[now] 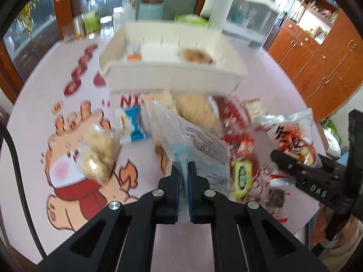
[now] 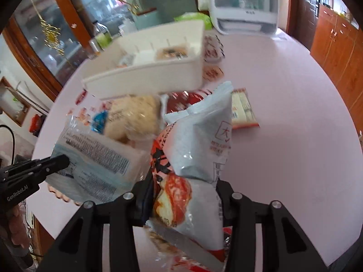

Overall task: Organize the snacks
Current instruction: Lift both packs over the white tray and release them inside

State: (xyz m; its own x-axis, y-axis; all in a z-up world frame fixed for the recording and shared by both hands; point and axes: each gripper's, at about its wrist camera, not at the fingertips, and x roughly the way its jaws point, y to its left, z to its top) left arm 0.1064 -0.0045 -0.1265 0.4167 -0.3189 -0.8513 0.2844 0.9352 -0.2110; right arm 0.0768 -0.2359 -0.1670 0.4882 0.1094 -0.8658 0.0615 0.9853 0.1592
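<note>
The left gripper (image 1: 184, 176) is clamped tight on the edge of a clear packet with a printed label (image 1: 199, 140), which rises from the jaws toward 12 o'clock, lifted off the pink table (image 1: 40, 117). The right gripper (image 2: 181, 195) grips a puffy white-and-red snack bag (image 2: 192, 158) between its pads, jaws set narrow around the bag's bulk; the bag stands up from the fingers toward 12 o'clock.

In the left wrist view, the white divided tray (image 1: 172, 77) sits at 12 o'clock beyond the pile, already holding a few items whose kind is too blurred to name. A loose heap of snacks lies between tray and grippers: a pale round bun in wrap (image 1: 197, 111), a blue-and-white packet (image 1: 133, 124) at 10 o'clock, a green-labelled sweet (image 1: 241, 176) at 3 o'clock, and a wrapped puffed cake (image 1: 99, 149) at 9 o'clock. A white appliance (image 2: 245, 6) stands at the table's far edge, 1 o'clock in the right wrist view.
</note>
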